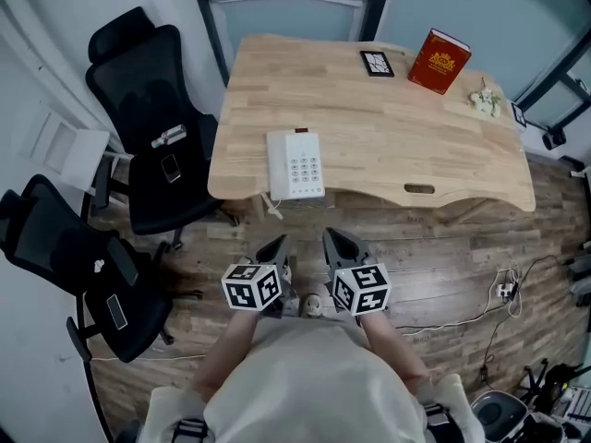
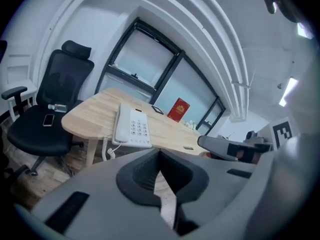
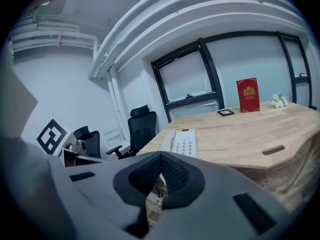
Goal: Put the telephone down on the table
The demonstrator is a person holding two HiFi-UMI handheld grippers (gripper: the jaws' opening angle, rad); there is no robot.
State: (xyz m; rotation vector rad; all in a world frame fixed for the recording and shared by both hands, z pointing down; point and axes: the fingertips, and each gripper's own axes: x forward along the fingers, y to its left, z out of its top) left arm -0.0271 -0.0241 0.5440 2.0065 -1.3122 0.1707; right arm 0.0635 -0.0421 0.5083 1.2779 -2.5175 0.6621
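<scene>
Two grippers and one telephone, entered by view.

Head view: the white telephone (image 1: pixel 295 164) lies flat on the wooden table (image 1: pixel 443 146), at the near edge and left of middle. Its coiled cord (image 1: pixel 272 206) hangs over the rim. The left gripper (image 1: pixel 275 244) and right gripper (image 1: pixel 334 239) sit close to the person's body, well apart from the table. The placing looks done.

Left gripper view: the left gripper (image 2: pixel 159 151) is clenched tip to tip on nothing. The telephone (image 2: pixel 132 126) lies ahead, near the table's rounded corner. Hazard: it has little margin at the rim, so a knock to the table could tip it off.

Right gripper view: the right gripper (image 3: pixel 160 156) is likewise closed and empty. The telephone (image 3: pixel 184 143) lies beyond it on the near edge. Hazard: a gripper or leg passing under the rim could snag the dangling cord and drag the set to the floor.
</scene>
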